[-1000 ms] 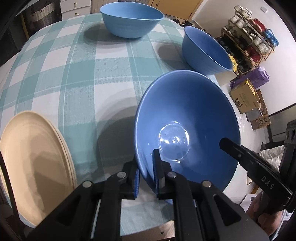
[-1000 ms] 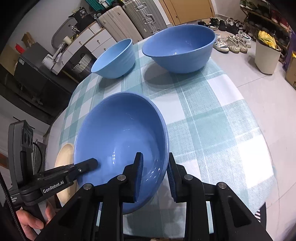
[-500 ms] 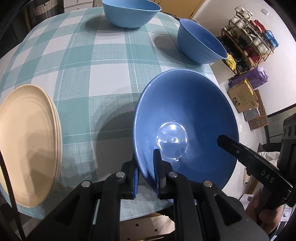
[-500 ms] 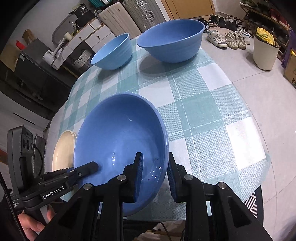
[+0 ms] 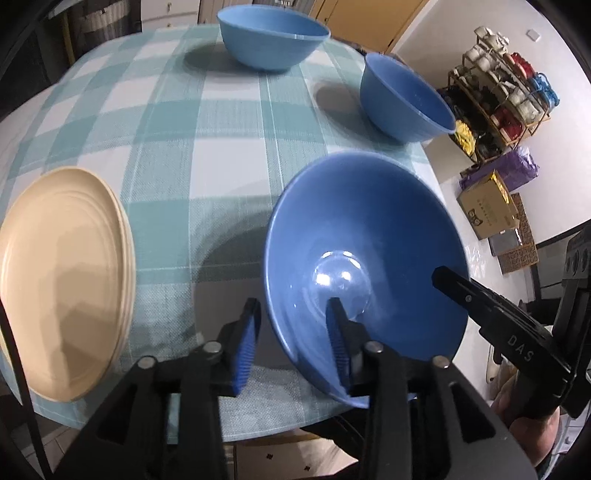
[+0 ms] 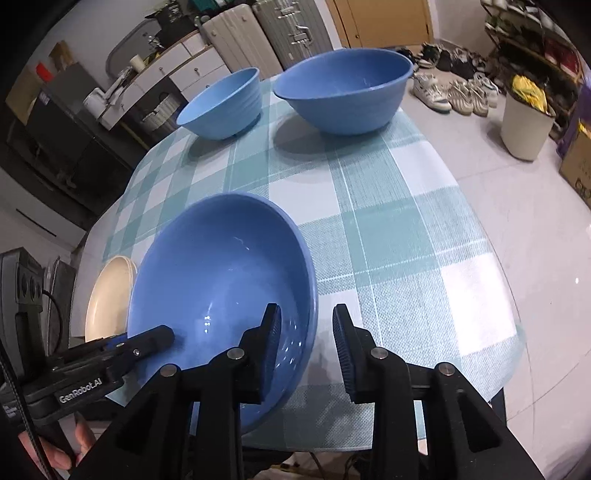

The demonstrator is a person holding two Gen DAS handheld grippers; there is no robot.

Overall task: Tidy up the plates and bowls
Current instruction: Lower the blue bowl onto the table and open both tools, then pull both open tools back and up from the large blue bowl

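Both your jaws stand parted, each straddling the rim of the near bowl [image 5: 364,254] without clamping it: the left gripper [image 5: 293,347] has one pad inside and one outside, and the right gripper [image 6: 306,350] does likewise on the opposite rim. That bowl sits tilted at the table [image 5: 207,155] edge, its underside hidden. Beside it lie stacked plates [image 5: 62,277]; two bowls [image 5: 273,35] stand well apart.

Checked tablecloth [image 6: 388,221]; suitcases [image 6: 266,33]; shoes [image 6: 454,92]; white bin [image 6: 524,125].
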